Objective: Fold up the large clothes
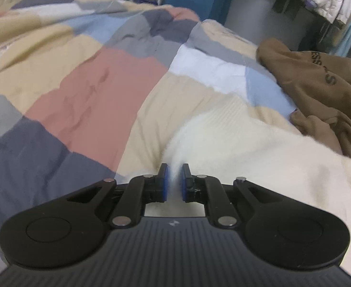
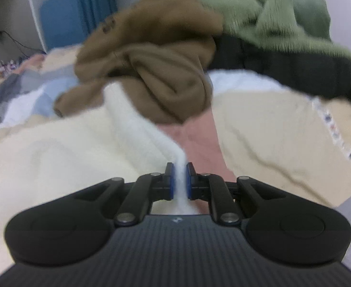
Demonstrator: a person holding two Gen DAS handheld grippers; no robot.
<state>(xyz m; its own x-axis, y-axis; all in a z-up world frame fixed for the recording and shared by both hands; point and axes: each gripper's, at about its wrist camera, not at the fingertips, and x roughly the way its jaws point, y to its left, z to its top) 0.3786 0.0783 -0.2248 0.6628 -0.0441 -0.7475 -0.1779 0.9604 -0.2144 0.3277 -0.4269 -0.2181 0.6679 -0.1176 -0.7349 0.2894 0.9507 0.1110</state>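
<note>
Both pinch now — left gripper point(image 1: 174, 167) clamps a ridge of the cream sweater point(image 1: 259, 157), right gripper point(image 2: 180, 166) clamps its other edge. The sweater lies on the patchwork quilt point(image 1: 91, 91), stretching ahead toward the brown garment point(image 2: 151, 71) — fold that way, likely.

Each camera sits just behind its own gripper, looking forward and steeply down along the fingers, very near the bed. The left wrist view faces across the patchwork quilt point(image 1: 99, 88), with the brown sweatshirt point(image 1: 319, 81) at 2 o'clock. The right wrist view meets that brown sweatshirt point(image 2: 151, 71) at 12 o'clock. Both share the cream knit garment point(image 1: 259, 157) point(image 2: 55, 155).
</note>
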